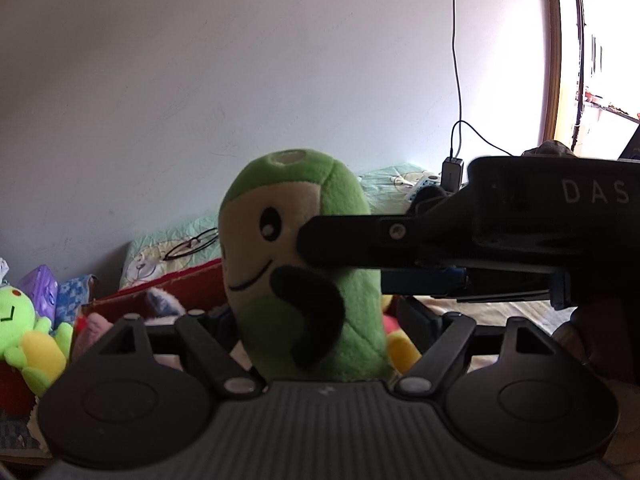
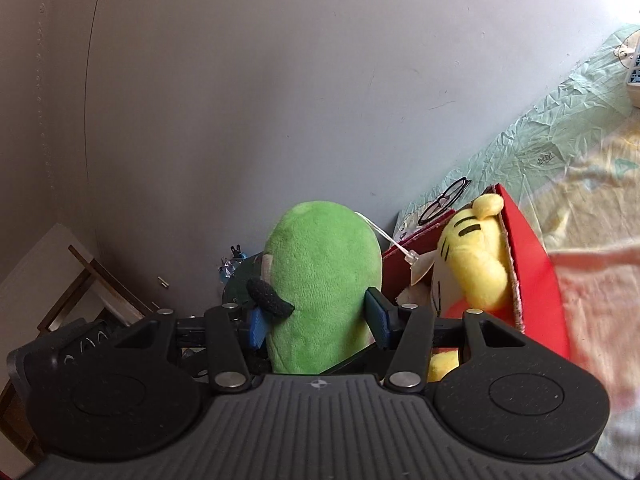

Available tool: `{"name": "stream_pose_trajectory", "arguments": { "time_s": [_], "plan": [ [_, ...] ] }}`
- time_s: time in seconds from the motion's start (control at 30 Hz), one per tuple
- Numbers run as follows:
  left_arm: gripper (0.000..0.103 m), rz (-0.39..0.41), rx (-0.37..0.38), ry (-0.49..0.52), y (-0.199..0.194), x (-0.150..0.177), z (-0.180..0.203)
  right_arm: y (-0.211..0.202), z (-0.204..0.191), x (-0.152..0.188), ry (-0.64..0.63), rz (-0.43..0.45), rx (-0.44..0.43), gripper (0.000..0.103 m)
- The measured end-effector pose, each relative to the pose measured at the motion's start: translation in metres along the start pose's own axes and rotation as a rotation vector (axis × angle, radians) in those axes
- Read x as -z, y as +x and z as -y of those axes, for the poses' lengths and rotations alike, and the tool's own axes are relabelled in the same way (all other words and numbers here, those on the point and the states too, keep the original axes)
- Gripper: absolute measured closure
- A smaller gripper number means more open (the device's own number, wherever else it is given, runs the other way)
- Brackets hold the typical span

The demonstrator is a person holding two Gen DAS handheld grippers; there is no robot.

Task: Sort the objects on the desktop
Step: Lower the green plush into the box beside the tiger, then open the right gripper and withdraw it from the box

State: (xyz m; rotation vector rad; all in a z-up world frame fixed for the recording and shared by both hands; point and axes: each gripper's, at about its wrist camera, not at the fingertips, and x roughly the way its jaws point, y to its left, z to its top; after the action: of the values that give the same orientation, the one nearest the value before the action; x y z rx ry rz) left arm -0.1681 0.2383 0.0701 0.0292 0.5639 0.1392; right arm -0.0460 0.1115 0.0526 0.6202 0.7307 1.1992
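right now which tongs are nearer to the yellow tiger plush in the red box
Right. The right tongs are clamped on the green plush just left of the yellow tiger plush in the red box. The left tongs also grip the green plush; which is nearer is close.

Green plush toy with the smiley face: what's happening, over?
Green plush toy upright, pinched by both grippers: left gripper, right gripper. Red box beside it, yellow plush tiger inside. Nothing blocking.

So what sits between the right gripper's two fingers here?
The green plush toy, squeezed by the right gripper; its blue pads press both sides, seen in the right wrist view.
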Motion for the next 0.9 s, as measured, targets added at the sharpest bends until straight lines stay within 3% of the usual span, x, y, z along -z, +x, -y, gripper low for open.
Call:
{"name": "stream_pose_trajectory", "arguments": {
  "time_s": [0.17,0.27,0.33,0.57,0.73,0.9],
  "plan": [
    [0.024,-0.070,0.040,-0.013,0.021,0.017,-0.025,0.018,0.006,0.009,0.001,-0.008,0.103,0.050],
    [0.016,-0.072,0.040,-0.012,0.027,0.024,-0.028,0.025,0.006,0.009,-0.030,-0.001,0.166,0.050],
    [0.016,-0.078,0.036,-0.014,0.030,0.026,-0.030,0.031,0.006,0.011,-0.054,-0.009,0.216,0.050],
    [0.016,-0.100,0.074,-0.091,0.026,0.039,-0.046,0.048,0.000,0.015,-0.144,-0.088,0.287,0.049],
    [0.016,-0.103,0.084,-0.103,0.022,0.042,-0.047,0.062,0.002,0.017,-0.124,-0.175,0.302,0.039],
    [0.015,-0.096,0.094,-0.128,0.021,0.041,-0.051,0.052,-0.007,0.019,-0.124,-0.153,0.310,0.038]
  ]
}}
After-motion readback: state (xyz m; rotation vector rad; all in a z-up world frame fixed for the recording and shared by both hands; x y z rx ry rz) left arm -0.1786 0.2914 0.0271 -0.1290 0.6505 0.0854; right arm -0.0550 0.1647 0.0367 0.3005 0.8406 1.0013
